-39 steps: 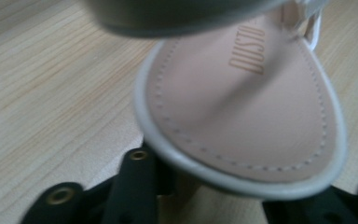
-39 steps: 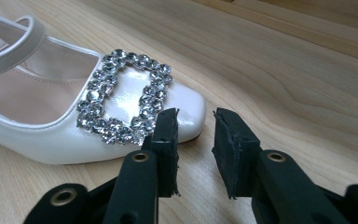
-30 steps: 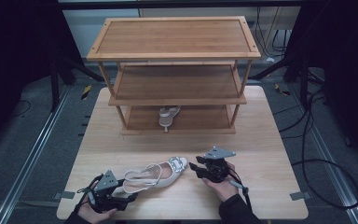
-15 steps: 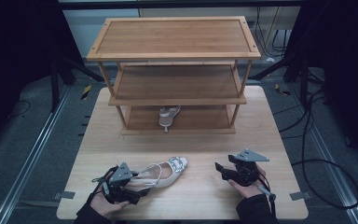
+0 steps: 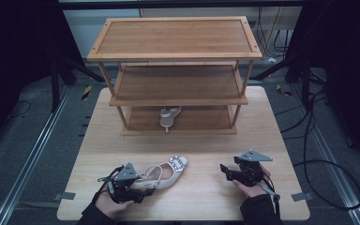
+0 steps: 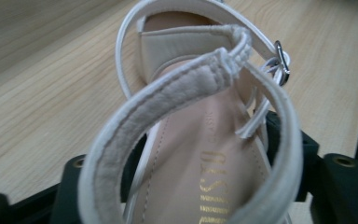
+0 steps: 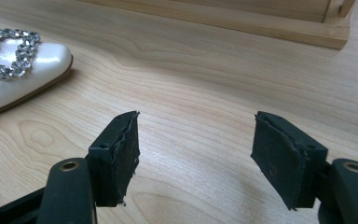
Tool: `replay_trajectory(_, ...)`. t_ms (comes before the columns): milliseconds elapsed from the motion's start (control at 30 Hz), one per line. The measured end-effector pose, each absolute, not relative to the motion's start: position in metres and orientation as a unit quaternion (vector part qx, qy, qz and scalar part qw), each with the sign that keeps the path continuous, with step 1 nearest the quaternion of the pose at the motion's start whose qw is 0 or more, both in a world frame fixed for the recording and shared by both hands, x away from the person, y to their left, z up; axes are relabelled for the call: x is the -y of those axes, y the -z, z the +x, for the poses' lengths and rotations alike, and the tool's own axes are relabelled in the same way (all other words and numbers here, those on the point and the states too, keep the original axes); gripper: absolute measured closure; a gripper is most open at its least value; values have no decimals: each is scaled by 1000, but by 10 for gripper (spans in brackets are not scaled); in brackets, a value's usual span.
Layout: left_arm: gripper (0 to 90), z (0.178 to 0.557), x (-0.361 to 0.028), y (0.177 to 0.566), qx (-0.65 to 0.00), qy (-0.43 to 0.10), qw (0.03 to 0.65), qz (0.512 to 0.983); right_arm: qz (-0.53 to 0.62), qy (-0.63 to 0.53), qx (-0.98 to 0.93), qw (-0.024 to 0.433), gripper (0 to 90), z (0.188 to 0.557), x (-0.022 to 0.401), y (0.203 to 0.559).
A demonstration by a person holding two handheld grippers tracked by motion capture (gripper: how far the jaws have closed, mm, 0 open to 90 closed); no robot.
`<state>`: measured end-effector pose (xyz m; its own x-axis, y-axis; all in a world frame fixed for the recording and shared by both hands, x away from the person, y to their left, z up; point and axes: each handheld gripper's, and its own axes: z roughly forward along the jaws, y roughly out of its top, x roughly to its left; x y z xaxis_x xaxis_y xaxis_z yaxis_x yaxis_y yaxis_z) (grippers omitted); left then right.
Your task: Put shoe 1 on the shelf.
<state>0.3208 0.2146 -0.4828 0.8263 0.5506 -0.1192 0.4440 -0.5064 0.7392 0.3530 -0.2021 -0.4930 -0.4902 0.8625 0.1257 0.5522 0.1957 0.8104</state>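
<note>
While the left tool (image 5: 143,187) sits at the near left of the wooden surface (image 5: 201,150), its jaws stand on either side of the heel end of a white sandal (image 5: 161,172) — in the left gripper view the padded heel strap (image 6: 168,100) and a thin strap with a silver buckle (image 6: 279,58) loop up between the black jaws, and gold lettering runs along the insole (image 6: 212,182). Whether those jaws actually press the shoe or merely flank it I cannot tell. The sandal lies flat on the surface, its toe with a sparkling square buckle (image 5: 178,162) pointing toward the far right. The right tool (image 5: 226,171) is held in a hand (image 5: 251,187) at the near right, well apart from the shoe, its jaws spread wide with bare wood between them; in the right gripper view the sandal's jewelled toe (image 7: 9,51) shows at the upper left. At the far side stands a three-tier wooden shoe rack (image 5: 176,40) — a second white sandal (image 5: 169,117) rests on its bottom shelf, near the middle.
</note>
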Motion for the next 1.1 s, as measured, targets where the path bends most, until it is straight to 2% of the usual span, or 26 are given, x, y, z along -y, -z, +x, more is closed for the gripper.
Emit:
replay_trajectory(133, 400, 318, -212, 483, -289, -67, 408, 863, 474, -424, -750, 183, 318, 354, 205, 494)
replay_trajectory(600, 405, 321, -204, 470, -307, -74, 414, 854, 483, -423, -744, 186, 321, 356, 208, 494)
replay_trajectory(1100, 404, 370, -164, 431, -343, -119, 424, 830, 495, -421, -730, 211, 291, 356, 217, 491)
